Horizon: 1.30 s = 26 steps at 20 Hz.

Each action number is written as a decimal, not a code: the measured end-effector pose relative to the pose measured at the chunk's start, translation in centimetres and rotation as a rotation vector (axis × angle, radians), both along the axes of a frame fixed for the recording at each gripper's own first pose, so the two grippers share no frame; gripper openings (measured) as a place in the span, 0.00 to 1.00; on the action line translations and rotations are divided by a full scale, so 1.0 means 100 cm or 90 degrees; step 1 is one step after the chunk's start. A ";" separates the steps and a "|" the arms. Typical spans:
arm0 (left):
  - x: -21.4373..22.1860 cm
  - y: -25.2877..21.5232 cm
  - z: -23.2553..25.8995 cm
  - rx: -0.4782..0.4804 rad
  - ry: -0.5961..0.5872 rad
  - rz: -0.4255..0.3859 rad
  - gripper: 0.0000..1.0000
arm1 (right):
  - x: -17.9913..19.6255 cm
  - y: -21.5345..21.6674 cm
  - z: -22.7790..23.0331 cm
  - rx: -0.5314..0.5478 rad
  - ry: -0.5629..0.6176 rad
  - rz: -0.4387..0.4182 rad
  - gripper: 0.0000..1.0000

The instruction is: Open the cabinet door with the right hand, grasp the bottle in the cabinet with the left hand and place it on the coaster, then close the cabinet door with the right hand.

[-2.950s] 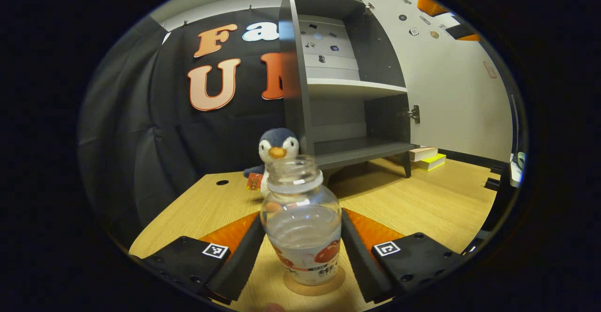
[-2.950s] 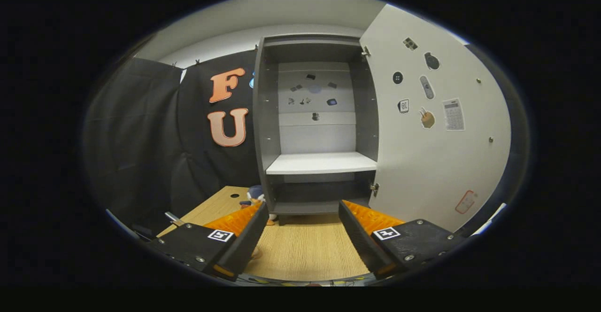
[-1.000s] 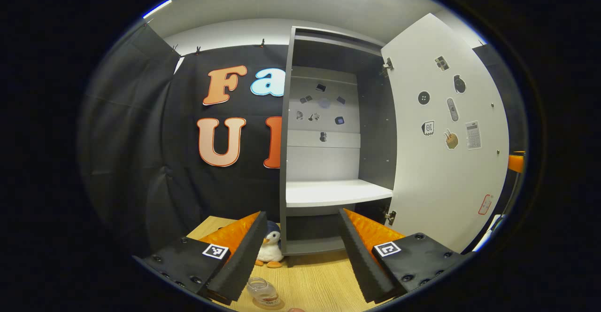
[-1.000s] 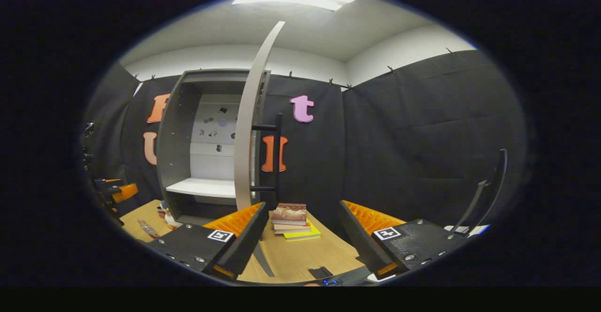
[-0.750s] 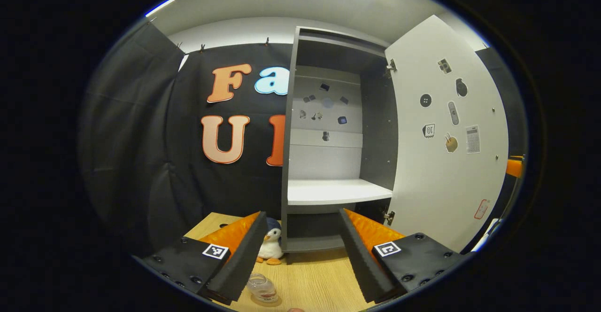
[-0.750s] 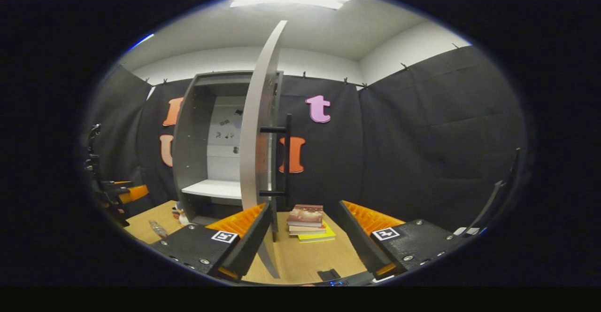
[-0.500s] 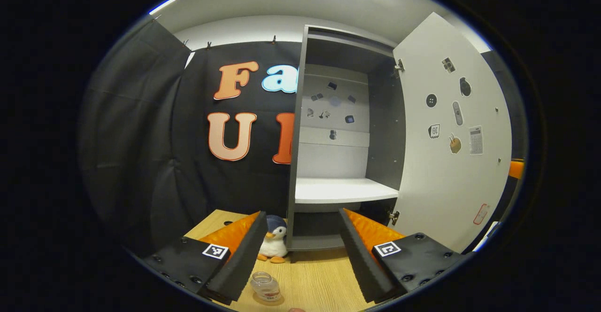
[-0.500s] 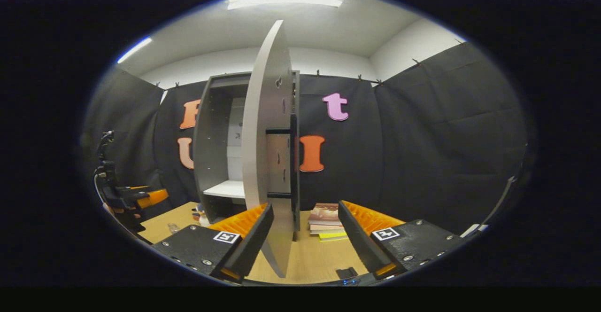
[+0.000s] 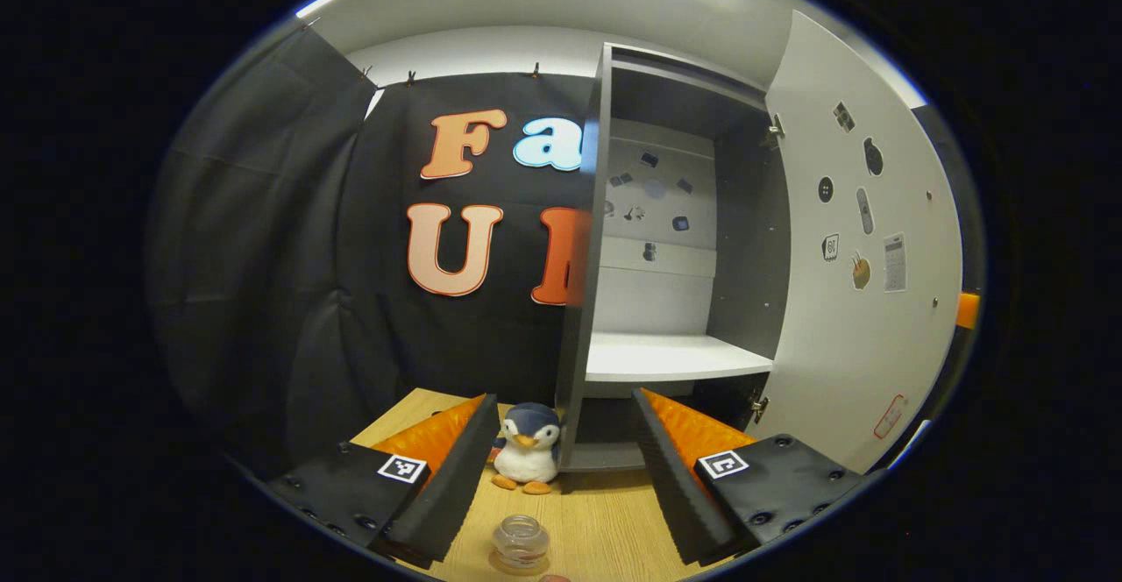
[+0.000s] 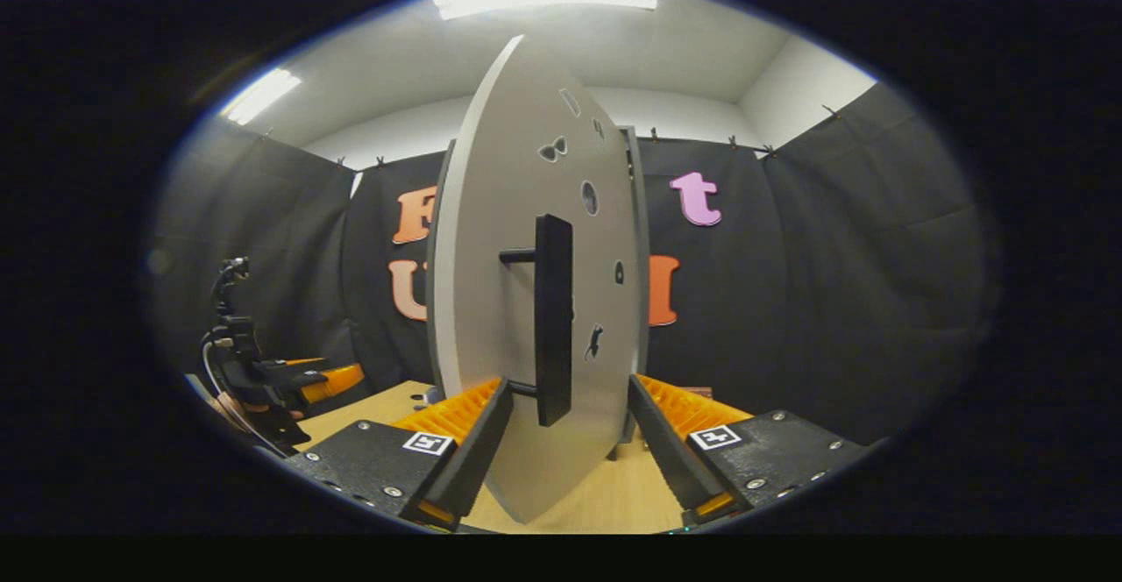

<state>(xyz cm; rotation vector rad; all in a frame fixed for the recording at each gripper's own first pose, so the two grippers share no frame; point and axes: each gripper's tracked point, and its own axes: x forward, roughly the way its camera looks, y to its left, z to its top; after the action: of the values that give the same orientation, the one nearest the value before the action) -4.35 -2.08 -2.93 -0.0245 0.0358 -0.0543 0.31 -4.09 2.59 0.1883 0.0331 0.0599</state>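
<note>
The clear bottle [image 9: 520,545] stands upright on the wooden table at the bottom of the left gripper view, with the coaster hidden beneath it. My left gripper [image 9: 561,477] is open, raised and drawn back from the bottle, holding nothing. The grey cabinet [image 9: 585,301] is open, and its white door [image 9: 863,301] is swung out to the right. In the right gripper view I face the door's outer side [image 10: 491,319] and its black bar handle [image 10: 553,319]. My right gripper [image 10: 561,450] is open just below the handle, one finger on each side of the door's lower part.
A plush penguin [image 9: 526,452] sits on the table [image 9: 605,521] by the cabinet's left foot, just behind the bottle. A white shelf [image 9: 666,358] crosses the cabinet. A hand holds the left gripper [image 10: 294,378] at the left of the right gripper view.
My left gripper has let go of the bottle, then lifted and backed away. My right gripper has swung round the door's edge to its outer side, and the handle now stands close before its fingers.
</note>
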 end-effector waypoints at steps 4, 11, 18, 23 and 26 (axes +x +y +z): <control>0.019 0.022 0.007 0.018 -0.014 0.012 0.95 | 0.024 0.049 0.003 0.041 -0.004 0.068 0.68; 0.042 0.056 0.017 0.017 -0.031 0.033 0.95 | 0.108 0.137 -0.001 0.063 0.006 0.153 0.48; 0.057 0.095 0.014 0.007 -0.034 0.059 0.95 | 0.155 0.169 -0.010 -0.003 -0.002 0.096 0.35; 0.072 0.106 0.011 -0.002 -0.029 0.051 0.95 | 0.166 0.174 -0.014 0.018 0.007 0.078 0.31; 0.084 0.108 0.011 -0.011 -0.029 0.037 0.95 | 0.175 0.174 -0.015 0.014 0.007 0.062 0.33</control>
<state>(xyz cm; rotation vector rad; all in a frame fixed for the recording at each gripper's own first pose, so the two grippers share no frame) 4.03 8.75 -1.83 -0.0416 -0.0103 0.0032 17.81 13.30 1.08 0.2094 0.0531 0.1564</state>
